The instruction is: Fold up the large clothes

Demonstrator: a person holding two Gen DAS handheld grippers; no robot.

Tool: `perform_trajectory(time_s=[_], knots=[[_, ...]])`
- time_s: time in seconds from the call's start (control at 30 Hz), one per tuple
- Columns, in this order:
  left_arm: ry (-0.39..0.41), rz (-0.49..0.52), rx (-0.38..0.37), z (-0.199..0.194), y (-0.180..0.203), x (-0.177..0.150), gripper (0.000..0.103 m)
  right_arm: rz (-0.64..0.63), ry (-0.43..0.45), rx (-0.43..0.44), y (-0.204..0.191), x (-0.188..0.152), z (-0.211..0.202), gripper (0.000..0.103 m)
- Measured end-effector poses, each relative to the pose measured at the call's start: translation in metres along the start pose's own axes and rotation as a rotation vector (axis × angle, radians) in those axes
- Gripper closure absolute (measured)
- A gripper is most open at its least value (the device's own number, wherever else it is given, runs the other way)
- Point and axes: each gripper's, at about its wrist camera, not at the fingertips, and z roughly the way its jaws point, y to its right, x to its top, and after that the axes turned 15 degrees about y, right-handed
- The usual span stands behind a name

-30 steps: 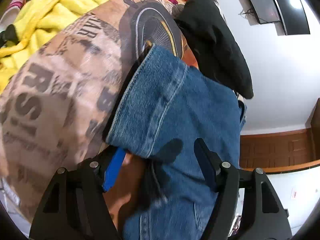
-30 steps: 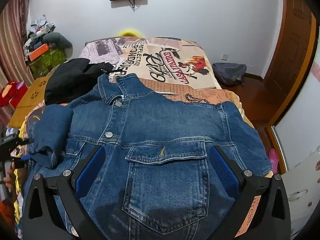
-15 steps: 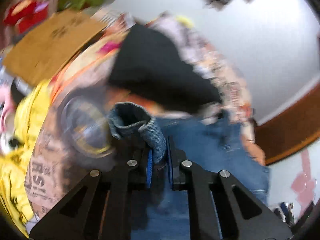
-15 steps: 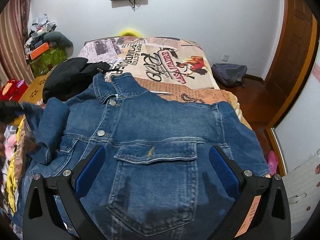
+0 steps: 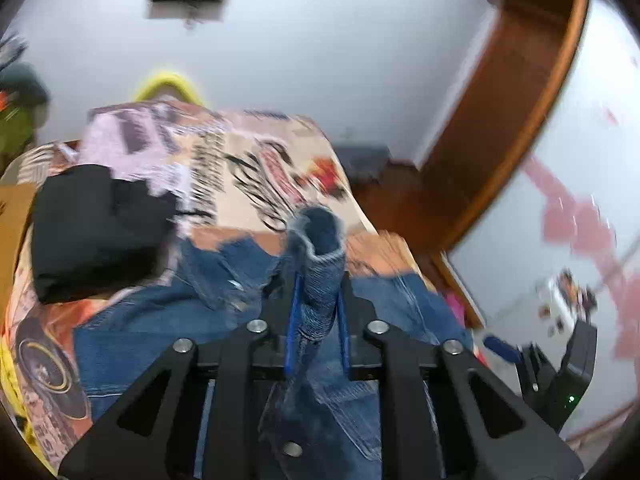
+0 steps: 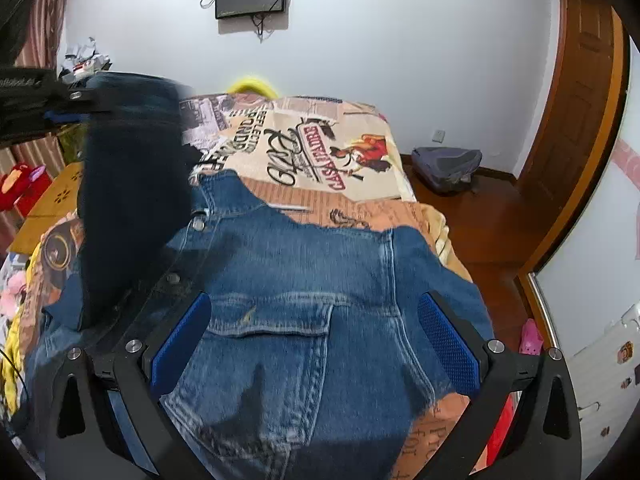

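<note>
A blue denim jacket (image 6: 304,264) lies front up on the printed bedspread (image 6: 320,140). My left gripper (image 5: 318,292) has the jacket's sleeve cuff (image 5: 320,240) pinched between its blue pads. The jaws are opening slightly, with the denim still pressed between them. In the right wrist view that sleeve (image 6: 132,184) hangs lifted and blurred from the left gripper (image 6: 64,114) at the upper left, above the jacket. My right gripper (image 6: 316,336) is open over the chest pocket (image 6: 272,320), with nothing between its pads.
A black garment (image 5: 96,232) lies on the bed to the left of the collar. A yellow blanket (image 6: 12,344) hangs at the left edge. A grey bag (image 6: 446,164) sits on the wooden floor to the right, near the door (image 6: 580,120).
My left gripper shut on the sleeve cuff, rolled upright and lifted the sleeve up and across above the jacket. The right gripper stayed open and crept slightly over the jacket.
</note>
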Motion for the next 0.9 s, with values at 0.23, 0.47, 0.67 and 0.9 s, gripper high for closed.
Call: perform_trajectory(time_s=[0.23, 0.47, 0.67, 0.9], knots=[[0.044, 0.141, 0.068, -0.011, 0.021, -0.017, 0.039, -0.008, -0.032, 0.024, 0.002, -0.01, 0.004, 0.0], [-0.015, 0.1, 0.222, -0.026, -0.049, -0.033, 0.034, 0.066, -0.087, 0.159, -0.001, -0.002, 0.02, 0.001], [-0.081, 0.008, 0.4, -0.039, -0.138, -0.063, 0.034, 0.14, -0.14, 0.258, -0.009, 0.002, 0.037, 0.001], [-0.134, -0.053, 0.547, -0.061, -0.206, -0.102, 0.034, 0.202, -0.183, 0.254, 0.005, 0.007, 0.065, 0.006]])
